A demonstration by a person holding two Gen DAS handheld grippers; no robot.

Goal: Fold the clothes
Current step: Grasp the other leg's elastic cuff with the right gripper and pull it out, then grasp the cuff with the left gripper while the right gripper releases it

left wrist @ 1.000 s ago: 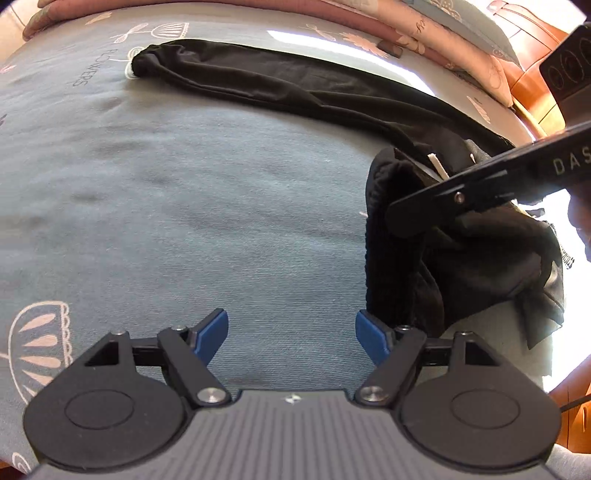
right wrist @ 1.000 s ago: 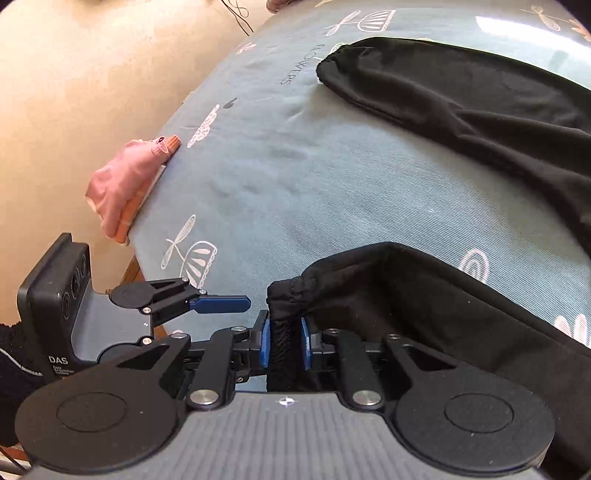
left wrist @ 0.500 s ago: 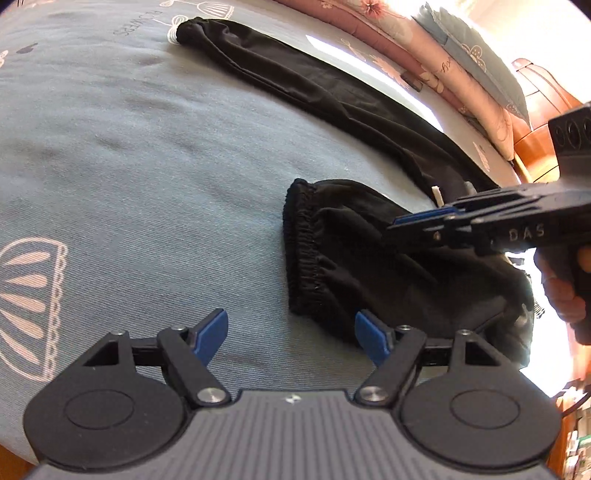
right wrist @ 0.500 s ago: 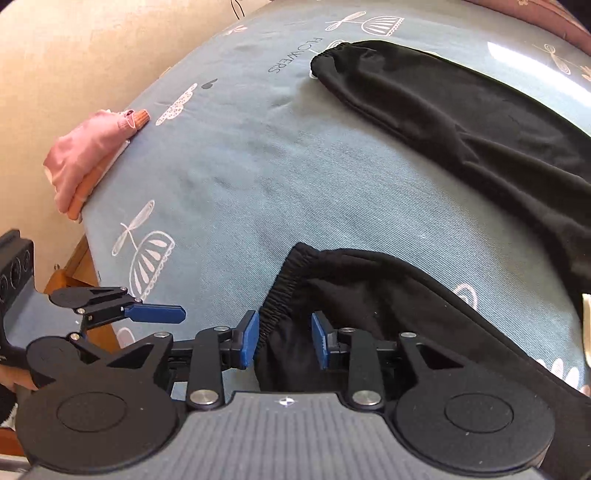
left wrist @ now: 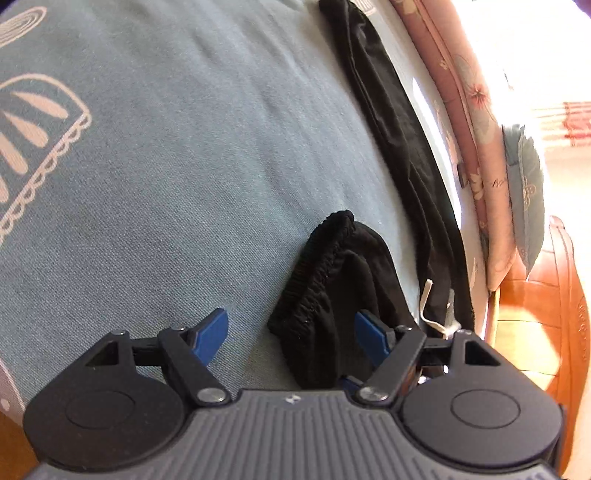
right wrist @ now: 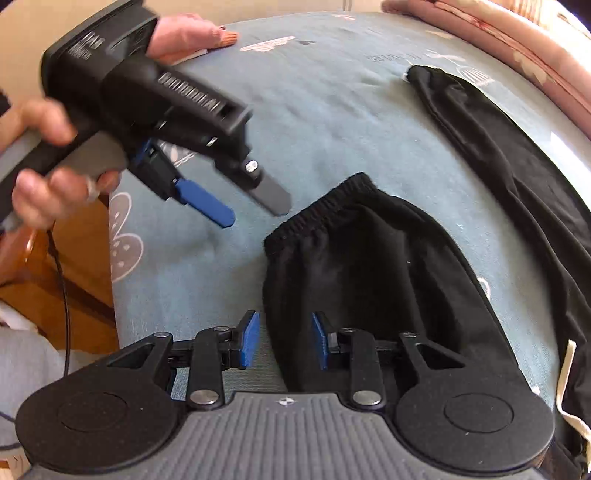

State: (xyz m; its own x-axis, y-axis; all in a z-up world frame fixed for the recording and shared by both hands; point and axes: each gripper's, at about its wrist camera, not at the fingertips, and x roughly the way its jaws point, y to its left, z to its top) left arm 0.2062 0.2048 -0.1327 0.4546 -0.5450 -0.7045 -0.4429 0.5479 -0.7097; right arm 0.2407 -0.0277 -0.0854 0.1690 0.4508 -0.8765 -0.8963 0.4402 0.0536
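Note:
Black trousers lie on a blue-grey bedsheet (left wrist: pixel 184 184). One leg (right wrist: pixel 498 147) stretches flat toward the far side. The other leg (right wrist: pixel 362 266) is doubled back, and its elastic cuff (left wrist: pixel 314 273) rests on the sheet. My left gripper (left wrist: pixel 291 332) is open wide just above that cuff, with loose cloth between its blue pads (left wrist: pixel 214 332) but nothing pressed. It also shows in the right wrist view as the left gripper (right wrist: pixel 251 212), held by a hand (right wrist: pixel 44 184). My right gripper (right wrist: pixel 284 339) is open, with the leg's near edge lying loose between its pads.
A white drawstring (right wrist: pixel 565 387) trails from the waistband at the right. Pink flowered bedding (left wrist: pixel 469 122) lines the far side of the bed. A pink cloth (right wrist: pixel 188 33) sits at the sheet's far corner. Wooden flooring (right wrist: pixel 74 258) shows past the bed's edge, and a cable (right wrist: pixel 64 295) hangs there.
My right gripper has let go of the cuff, which now lies on the sheet. Both grippers have rolled, and the left one has come in over the cuff.

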